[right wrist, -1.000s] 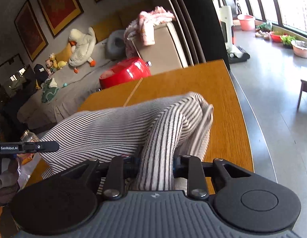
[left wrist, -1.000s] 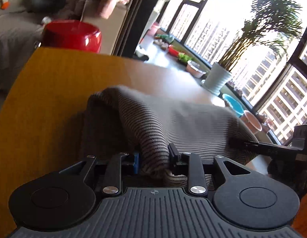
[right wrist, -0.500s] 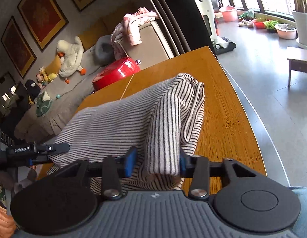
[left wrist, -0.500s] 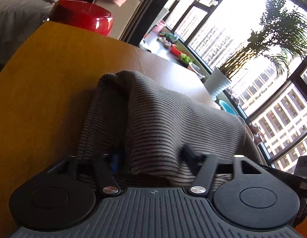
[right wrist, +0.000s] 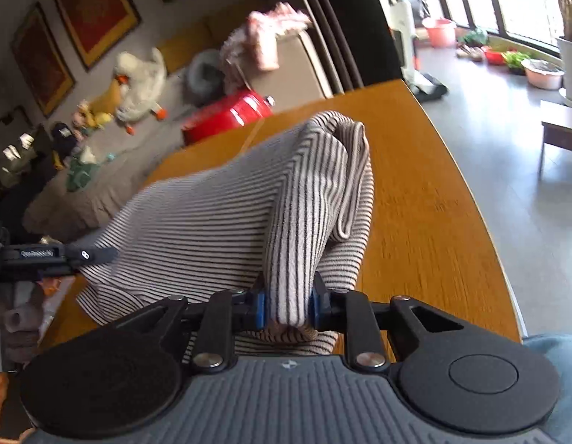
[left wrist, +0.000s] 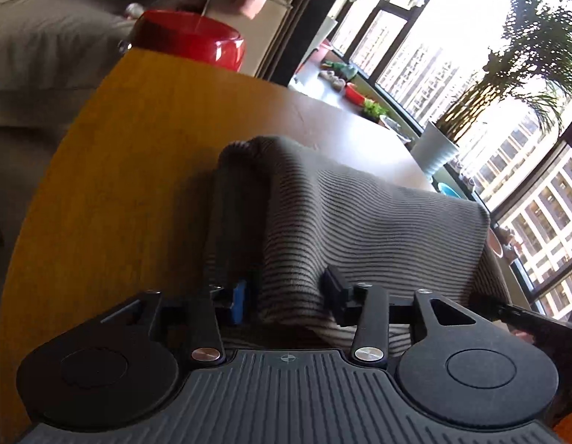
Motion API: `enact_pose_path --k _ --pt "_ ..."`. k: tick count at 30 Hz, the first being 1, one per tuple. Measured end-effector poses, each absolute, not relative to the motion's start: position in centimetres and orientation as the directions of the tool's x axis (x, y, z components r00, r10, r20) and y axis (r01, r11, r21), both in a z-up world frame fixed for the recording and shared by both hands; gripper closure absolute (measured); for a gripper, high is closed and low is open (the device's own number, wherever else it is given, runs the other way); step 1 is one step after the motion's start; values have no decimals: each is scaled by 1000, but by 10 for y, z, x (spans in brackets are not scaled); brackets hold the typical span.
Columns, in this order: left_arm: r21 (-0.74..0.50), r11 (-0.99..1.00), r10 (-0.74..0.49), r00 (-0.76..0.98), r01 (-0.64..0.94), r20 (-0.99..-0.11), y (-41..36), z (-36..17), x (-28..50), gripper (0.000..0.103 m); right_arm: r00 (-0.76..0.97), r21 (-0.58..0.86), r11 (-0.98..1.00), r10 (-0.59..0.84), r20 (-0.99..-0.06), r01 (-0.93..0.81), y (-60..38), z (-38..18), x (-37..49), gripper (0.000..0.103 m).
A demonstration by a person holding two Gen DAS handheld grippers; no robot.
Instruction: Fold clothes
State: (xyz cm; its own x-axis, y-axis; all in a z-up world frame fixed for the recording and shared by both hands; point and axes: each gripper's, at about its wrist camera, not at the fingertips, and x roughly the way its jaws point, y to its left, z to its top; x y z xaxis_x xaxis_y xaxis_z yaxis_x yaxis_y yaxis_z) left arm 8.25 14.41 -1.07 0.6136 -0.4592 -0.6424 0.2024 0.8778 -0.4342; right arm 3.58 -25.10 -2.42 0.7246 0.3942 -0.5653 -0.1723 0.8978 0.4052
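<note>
Since half a second earlier the left gripper (left wrist: 284,303) had narrowed its jaws onto the striped garment (left wrist: 360,222), and the right gripper (right wrist: 286,305) had clamped tighter on the opposite edge, the cloth lifted over the wooden table (left wrist: 119,170). That suggested a fold being carried across; a red pot (left wrist: 189,42) stood beyond the table's far edge, well clear.

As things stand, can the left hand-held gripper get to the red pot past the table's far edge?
Probably not yet. The left hand-held gripper is pinching the striped garment, so it is occupied. The wooden table between it and the red pot looks bare, so the path itself seems free.
</note>
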Motion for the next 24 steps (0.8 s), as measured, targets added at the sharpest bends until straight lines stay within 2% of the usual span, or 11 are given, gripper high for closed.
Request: enact_pose_path --k 2,3,4,6,11,13,15,17,19,20,24 --pt "-438 878 -453 628 193 -632 150 -2 78 47 736 411 895 395 -550 -173 -256 -24 37 83" --pt "-432 882 -442 651 188 -618 153 6 76 46 747 375 913 362 -558 -162 -255 -20 37 75" --pt "-427 885 -430 672 184 -602 156 14 73 45 765 306 941 300 -569 -142 -252 -16 36 54" --pt "-435 881 -427 710 187 -560 161 31 66 36 785 290 944 297 -544 -156 -250 -9 36 36" --pt "-453 841 -514 697 295 -500 140 54 55 28 826 260 946 302 -475 -196 -245 10 36 25" --pt "-473 812 -570 641 342 -515 122 46 53 23 841 247 946 304 -447 -211 -242 17 36 12" --pt "-506 786 -612 562 356 -556 103 27 57 19 855 233 946 307 -418 -225 -240 25 36 3" --pt "-526 783 -618 510 332 -598 91 3 62 19 868 219 946 310 -388 -239 -238 32 36 1" --pt "-527 777 -626 511 345 -589 86 -4 63 12 844 266 917 383 -376 -298 -234 31 47 1" --pt "-528 770 -635 512 357 -579 83 -5 64 6 833 279 909 401 -381 -310 -231 29 55 1" --pt "-535 764 -642 512 361 -571 80 -6 77 3 778 354 886 441 -447 -299 -225 4 91 0"
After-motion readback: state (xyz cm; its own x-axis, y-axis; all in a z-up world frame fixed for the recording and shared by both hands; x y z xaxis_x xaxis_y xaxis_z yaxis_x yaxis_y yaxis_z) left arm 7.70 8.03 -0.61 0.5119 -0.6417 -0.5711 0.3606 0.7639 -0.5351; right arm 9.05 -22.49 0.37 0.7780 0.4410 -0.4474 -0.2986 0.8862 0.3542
